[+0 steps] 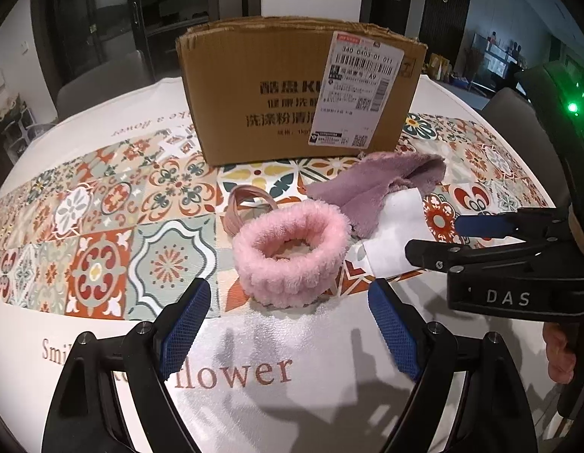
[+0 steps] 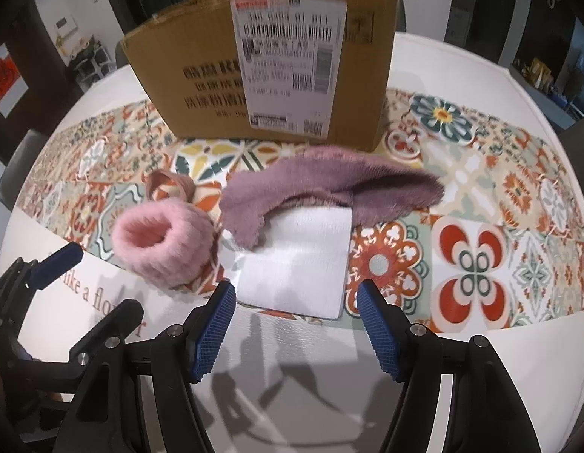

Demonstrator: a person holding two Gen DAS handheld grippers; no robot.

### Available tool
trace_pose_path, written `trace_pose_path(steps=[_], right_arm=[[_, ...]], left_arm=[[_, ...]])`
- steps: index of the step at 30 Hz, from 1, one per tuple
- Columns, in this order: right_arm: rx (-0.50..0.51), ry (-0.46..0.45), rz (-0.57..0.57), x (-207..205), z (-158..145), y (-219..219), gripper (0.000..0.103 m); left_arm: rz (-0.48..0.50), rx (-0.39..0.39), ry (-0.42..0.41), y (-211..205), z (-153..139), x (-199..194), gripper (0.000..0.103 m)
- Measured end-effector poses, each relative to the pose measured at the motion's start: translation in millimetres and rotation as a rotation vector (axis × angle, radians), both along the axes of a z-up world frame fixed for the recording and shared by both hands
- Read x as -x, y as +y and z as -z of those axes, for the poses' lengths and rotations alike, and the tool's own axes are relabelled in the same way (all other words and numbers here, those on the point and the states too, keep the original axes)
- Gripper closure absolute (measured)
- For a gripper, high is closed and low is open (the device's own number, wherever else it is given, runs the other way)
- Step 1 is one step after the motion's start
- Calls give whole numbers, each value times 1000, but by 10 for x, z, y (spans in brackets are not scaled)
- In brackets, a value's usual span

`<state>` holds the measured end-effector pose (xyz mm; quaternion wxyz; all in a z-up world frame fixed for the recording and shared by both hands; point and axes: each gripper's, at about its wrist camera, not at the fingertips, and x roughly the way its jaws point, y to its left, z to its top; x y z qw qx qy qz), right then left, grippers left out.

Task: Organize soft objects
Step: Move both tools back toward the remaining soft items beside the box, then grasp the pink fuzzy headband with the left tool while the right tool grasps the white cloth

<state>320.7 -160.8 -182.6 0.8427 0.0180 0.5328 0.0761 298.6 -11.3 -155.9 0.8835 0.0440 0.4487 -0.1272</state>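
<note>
Just fluffy pink ring [image 1: 290, 253], plush mauve cloth [image 2: 329, 192].

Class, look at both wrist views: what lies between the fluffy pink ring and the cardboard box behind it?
In the left wrist view, a thin pink band lies on the patterned cloth between the fluffy pink ring and the cardboard box; the right wrist view shows it too.

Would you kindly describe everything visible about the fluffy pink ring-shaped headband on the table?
The fluffy pink ring-shaped headband is a plush, ribbed loop of fuzzy fabric, standing on its edge band with its opening facing up. It rests on the patterned tablecloth in front of the cardboard box. A thin pink elastic band lies close behind it, the mauve plush cloth to its right. Neither gripper touches it.
</note>
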Motion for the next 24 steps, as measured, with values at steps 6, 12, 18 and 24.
trace_pose_path(steps=[6,12,18,24], right_arm=[[8,35,-20,-104,153,22,35],[15,57,-33,-199,263,54,35],[32,65,-45,-247,340,102,35],[63,54,-65,-281,345,137,35]], left_arm=[[16,6,19,-26,101,-91,17],[19,9,42,-18,188,-179,17],[21,15,35,-10,202,-235,17],[20,18,33,-13,238,-287,18]])
